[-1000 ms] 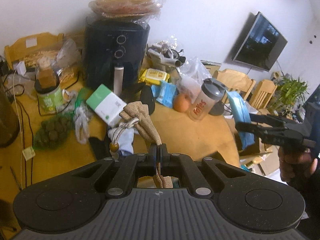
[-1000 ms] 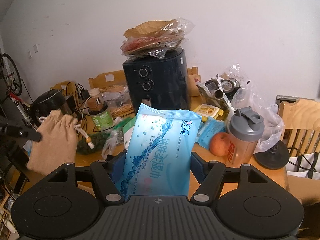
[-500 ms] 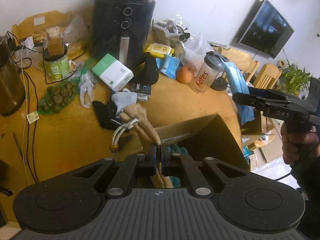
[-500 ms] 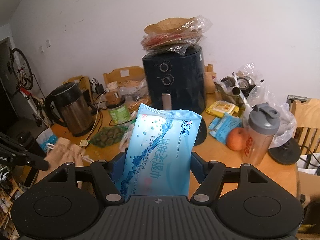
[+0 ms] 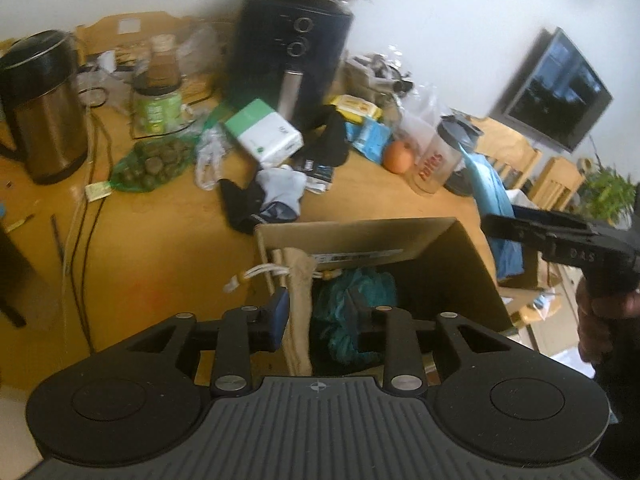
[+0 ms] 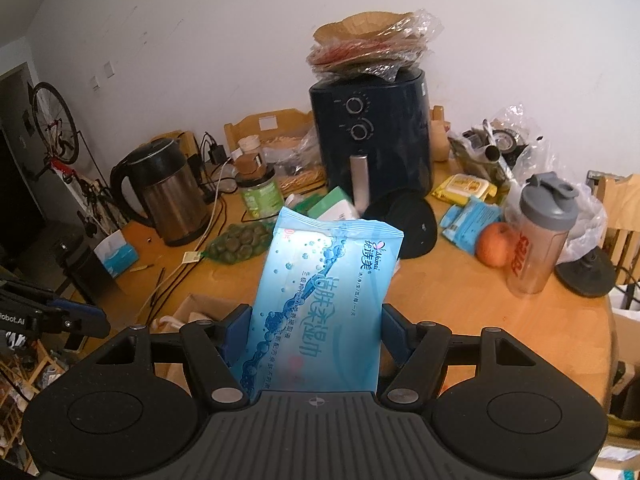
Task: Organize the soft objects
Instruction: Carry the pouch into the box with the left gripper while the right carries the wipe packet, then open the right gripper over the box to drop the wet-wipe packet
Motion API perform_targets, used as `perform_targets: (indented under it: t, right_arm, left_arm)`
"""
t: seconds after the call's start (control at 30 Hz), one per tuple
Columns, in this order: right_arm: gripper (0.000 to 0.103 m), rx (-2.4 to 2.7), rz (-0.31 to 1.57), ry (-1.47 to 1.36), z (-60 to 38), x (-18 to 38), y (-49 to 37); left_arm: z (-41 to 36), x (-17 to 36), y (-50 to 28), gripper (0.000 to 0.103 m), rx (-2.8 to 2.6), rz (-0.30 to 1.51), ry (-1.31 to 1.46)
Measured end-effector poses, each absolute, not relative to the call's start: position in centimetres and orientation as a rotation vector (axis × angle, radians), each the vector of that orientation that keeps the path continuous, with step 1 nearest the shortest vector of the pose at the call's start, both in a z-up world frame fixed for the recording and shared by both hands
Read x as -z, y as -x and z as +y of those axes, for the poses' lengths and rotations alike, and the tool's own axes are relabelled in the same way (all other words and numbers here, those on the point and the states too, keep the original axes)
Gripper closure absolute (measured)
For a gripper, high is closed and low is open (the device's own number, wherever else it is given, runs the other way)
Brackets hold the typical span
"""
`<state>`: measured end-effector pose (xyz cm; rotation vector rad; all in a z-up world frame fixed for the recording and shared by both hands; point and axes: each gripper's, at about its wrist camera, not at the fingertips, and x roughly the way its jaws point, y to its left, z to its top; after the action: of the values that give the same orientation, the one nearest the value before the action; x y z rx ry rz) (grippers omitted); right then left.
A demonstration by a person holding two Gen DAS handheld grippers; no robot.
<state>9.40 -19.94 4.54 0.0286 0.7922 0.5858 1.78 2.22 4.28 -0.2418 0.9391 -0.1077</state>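
My left gripper (image 5: 316, 312) hangs over an open cardboard box (image 5: 360, 236) at the table's near edge, and its jaws are opening. A tan burlap drawstring bag (image 5: 300, 300) hangs between them at the box's left wall, beside the left pad, with a gap to the right finger. A teal soft thing (image 5: 360, 292) lies inside the box. My right gripper (image 6: 316, 328) is shut on a blue wet wipes pack (image 6: 328, 280) held upright above the table. A grey sock (image 5: 280, 192) and a black sock (image 5: 240, 208) lie just beyond the box.
On the wooden table (image 5: 160, 240) stand a steel kettle (image 5: 44, 108), a black air fryer (image 5: 292, 52), a green jar (image 5: 156, 108), a shaker bottle (image 5: 436, 160) and an apple (image 5: 398, 156). A green-white box (image 5: 260, 136), a net of green balls (image 5: 152, 164) and cables lie there too.
My left gripper moved from over the table to above the box and its jaws came apart, loosening the burlap bag. The right gripper shifted sideways with the wipes pack still held.
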Motion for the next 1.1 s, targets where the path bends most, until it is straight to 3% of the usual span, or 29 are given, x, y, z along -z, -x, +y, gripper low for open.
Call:
perform_targets:
  t: [0.47,0.5,0.53,0.57,0.6,1.1]
  right_arm:
    - [0.03,-0.695,0.817,-0.047,-15.1,-5.1,-8.2]
    - [0.024,-0.712,0.835,-0.059,-14.6,-5.0,-8.4]
    - [0.01,-0.731,0.844,-0.075,-14.2,-4.9,-8.4]
    - [0.002,-0.749,0.845,-0.094,-13.7,-4.8,-8.4]
    - [0.0,-0.756,0.833,-0.104,-13.5,-4.9,-8.3]
    - [0.0,-0.654,0.875,0.018,-13.7,-3.5,-8.4]
  left_arm:
    - [3.5,-4.5,0.4,0.073,0.018,0.9,0.257]
    - [3.7,-4.5,0.5,0.073,0.012,0.897,0.263]
    - [3.8,-4.5,0.5,0.073,0.005,0.895,0.269]
    - [4.0,-4.5,0.6,0.073,-0.001,0.893,0.276]
    - [4.1,-4.6,0.7,0.073,-0.006,0.89,0.283]
    - [4.9,-4.0,0.3,0.073,-0.018,0.902,0.306]
